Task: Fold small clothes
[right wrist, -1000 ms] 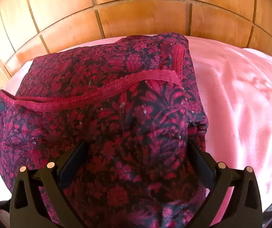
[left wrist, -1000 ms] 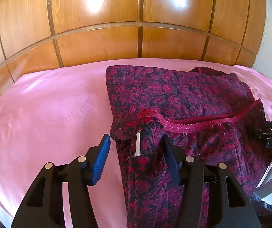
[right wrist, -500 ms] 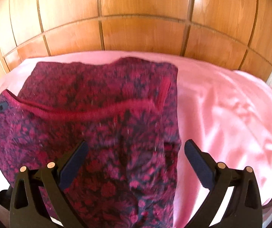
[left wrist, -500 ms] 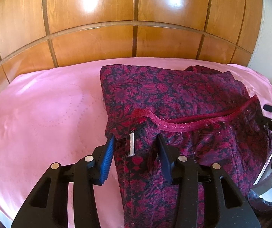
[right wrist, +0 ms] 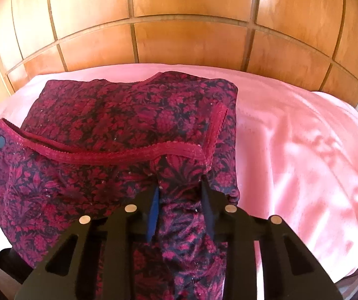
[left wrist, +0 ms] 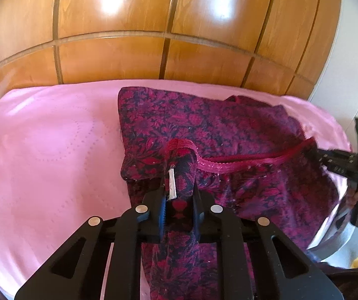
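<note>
A dark garment with a red flower print and a red lace hem (left wrist: 203, 125) (right wrist: 119, 115) lies partly folded on a pink sheet. My left gripper (left wrist: 179, 190) is shut on the garment's near left corner, beside a small white tag (left wrist: 172, 183). My right gripper (right wrist: 180, 190) is shut on the near right corner, just under the lace hem (right wrist: 134, 153). The right gripper also shows at the right edge of the left wrist view (left wrist: 348, 165). The gripped cloth bunches between the fingers and hangs toward the cameras.
The pink sheet (left wrist: 49, 155) (right wrist: 303, 150) covers the surface on both sides of the garment. A wooden panelled wall (left wrist: 154, 37) (right wrist: 191, 25) stands close behind it. A white wall (left wrist: 353, 62) shows at the far right.
Both grippers were open around the garment's near corners. They have closed onto the cloth, and the near edge is bunched and raised slightly.
</note>
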